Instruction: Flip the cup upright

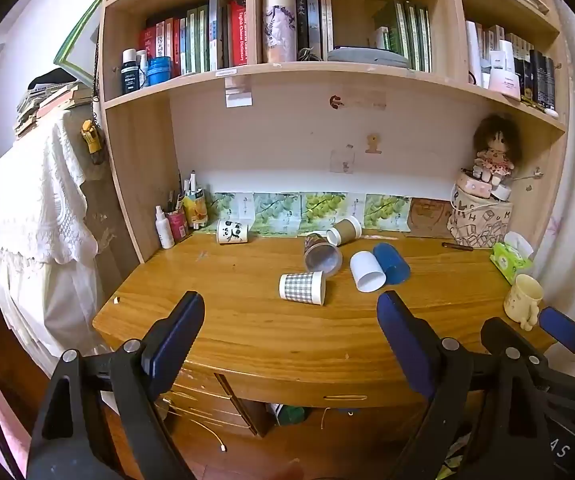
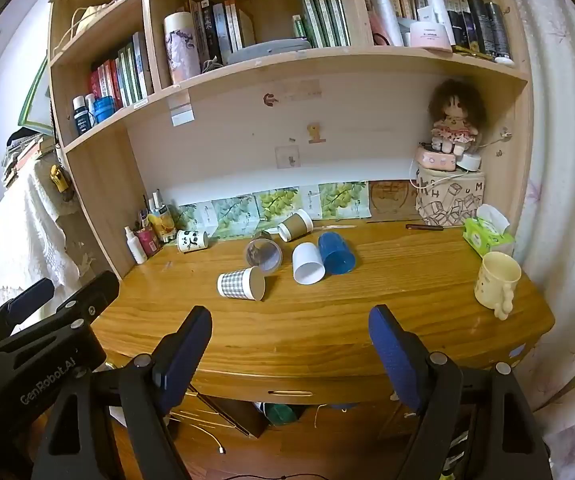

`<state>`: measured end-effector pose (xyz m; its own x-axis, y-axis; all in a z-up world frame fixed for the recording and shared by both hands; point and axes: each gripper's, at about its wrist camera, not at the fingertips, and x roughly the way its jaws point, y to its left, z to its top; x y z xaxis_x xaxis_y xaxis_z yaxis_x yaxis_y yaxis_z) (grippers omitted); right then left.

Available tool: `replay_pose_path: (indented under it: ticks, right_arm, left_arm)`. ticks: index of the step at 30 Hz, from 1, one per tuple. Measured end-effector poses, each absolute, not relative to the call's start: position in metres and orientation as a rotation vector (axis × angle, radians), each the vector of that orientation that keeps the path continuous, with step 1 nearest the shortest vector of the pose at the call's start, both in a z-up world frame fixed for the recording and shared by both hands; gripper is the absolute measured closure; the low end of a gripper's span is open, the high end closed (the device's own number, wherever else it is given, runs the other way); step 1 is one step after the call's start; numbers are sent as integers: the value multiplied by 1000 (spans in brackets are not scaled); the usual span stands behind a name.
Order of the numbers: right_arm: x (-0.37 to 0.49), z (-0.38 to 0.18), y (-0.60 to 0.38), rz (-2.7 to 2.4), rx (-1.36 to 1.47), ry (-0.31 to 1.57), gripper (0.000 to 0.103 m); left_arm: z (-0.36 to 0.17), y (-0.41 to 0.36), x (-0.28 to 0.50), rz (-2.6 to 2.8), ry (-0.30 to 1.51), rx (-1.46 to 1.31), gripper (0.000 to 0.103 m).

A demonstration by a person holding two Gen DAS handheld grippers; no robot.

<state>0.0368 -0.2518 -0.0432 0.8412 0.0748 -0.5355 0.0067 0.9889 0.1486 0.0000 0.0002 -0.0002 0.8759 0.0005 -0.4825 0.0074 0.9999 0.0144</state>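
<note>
My empty, wide-open left gripper (image 1: 291, 312) faces the checked cup (image 1: 301, 288) lying crosswise just ahead, nearer than my right.

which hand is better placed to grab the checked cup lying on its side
Left, probably. The checked cup lies nearly centred ahead of the open left tongs; from the open right tongs it sits off to the left.

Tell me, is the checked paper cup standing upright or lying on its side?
On its side. The checked cup lies on the desk, its open mouth facing sideways, with its brown inside visible.
</note>
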Motion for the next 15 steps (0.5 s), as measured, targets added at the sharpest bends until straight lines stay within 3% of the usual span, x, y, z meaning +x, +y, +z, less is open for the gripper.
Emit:
replay_pose_path:
  ticks: [15]
  right_arm:
    - [37,-37,-249,35,148,575,22]
  left_arm:
    - [0,-2,3,4,515,26,13]
